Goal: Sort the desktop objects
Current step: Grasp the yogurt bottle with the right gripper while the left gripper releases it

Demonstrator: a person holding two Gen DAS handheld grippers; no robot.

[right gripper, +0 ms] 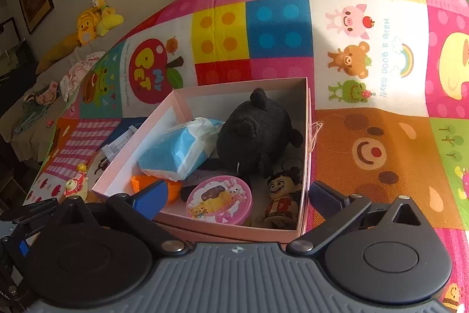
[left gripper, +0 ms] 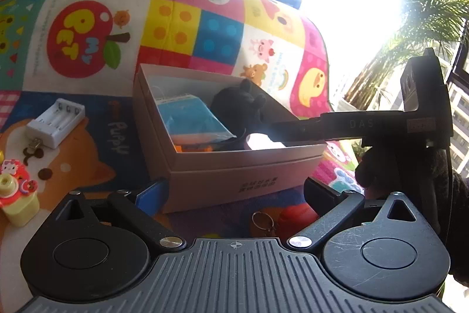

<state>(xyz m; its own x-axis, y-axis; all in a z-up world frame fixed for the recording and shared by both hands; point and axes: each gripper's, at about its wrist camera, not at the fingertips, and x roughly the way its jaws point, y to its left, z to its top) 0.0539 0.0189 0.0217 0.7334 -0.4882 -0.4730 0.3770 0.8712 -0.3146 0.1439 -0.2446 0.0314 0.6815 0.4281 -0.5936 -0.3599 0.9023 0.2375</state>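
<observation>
Left gripper (left gripper: 234, 191) jaws spread, empty — keyring (left gripper: 263, 220) on mat (left gripper: 88, 119) between them, box (left gripper: 234, 175) just ahead. Right gripper (right gripper: 237, 197) jaws spread, empty, hovering over near edge of box (right gripper: 205, 228). Between right jaws: pink tin (right gripper: 219, 200), figure (right gripper: 283, 192) beside it. Further in — black plush (right gripper: 255, 134), blue pack (right gripper: 181, 148), orange piece (right gripper: 137, 184). Left of left jaws, on mat: charger (left gripper: 55, 122), yellow toy (left gripper: 19, 195). Right gripper (left gripper: 381, 125) reaches across over box.
</observation>
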